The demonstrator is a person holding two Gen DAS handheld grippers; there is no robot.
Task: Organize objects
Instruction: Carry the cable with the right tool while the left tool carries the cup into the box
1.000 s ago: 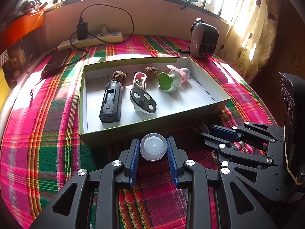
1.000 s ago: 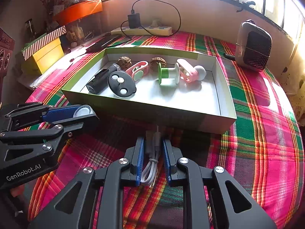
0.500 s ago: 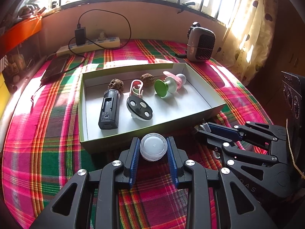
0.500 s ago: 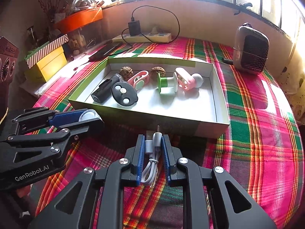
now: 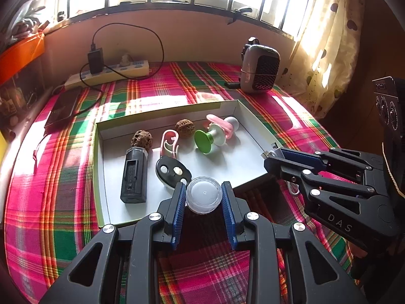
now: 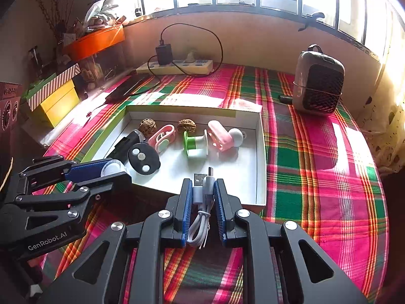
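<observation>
White cable (image 6: pixel 201 202) pinched bundled in your right gripper (image 6: pixel 201 197), translucent cap (image 5: pixel 204 194) clamped in your left gripper (image 5: pixel 204 197); both poised over tray (image 5: pixel 255 124) edge for drop-in.

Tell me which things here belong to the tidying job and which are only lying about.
Job: shallow box; small round jar in left gripper; coiled white cable in right gripper.

Lying about: power strip, black charger, small heater, yellow box.
</observation>
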